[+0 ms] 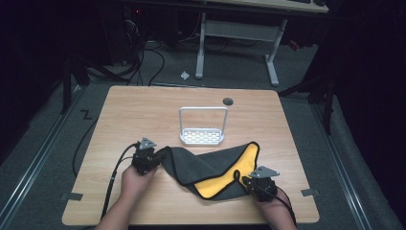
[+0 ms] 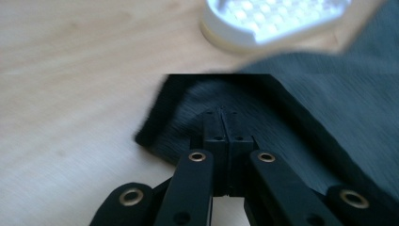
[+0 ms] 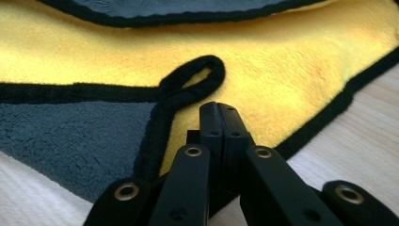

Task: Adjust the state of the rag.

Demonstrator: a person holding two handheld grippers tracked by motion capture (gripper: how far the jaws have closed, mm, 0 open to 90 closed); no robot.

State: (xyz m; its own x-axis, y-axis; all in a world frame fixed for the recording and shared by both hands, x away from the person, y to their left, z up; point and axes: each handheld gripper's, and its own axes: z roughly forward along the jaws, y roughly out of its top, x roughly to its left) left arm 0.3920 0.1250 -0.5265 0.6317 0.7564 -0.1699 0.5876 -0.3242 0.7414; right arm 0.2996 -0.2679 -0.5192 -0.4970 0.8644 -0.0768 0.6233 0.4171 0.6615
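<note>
A grey cloth (image 1: 210,165) with a yellow underside and a black hem lies crumpled on the near half of the wooden table (image 1: 143,110). My left gripper (image 1: 158,155) is shut on the cloth's grey left corner (image 2: 188,108), jaws pressed together over the pile. At the cloth's near right edge my right gripper (image 1: 245,181) is shut on the cloth where the yellow face (image 3: 282,61) meets a looped bit of black hem (image 3: 197,75). A hand holds each gripper from the table's near edge.
A white perforated tray with a tall wire handle (image 1: 201,136) stands just beyond the cloth, and its base (image 2: 273,19) is close ahead of my left gripper. A round cable hole (image 1: 228,101) sits farther back. Tape marks (image 1: 71,196) flank the near corners.
</note>
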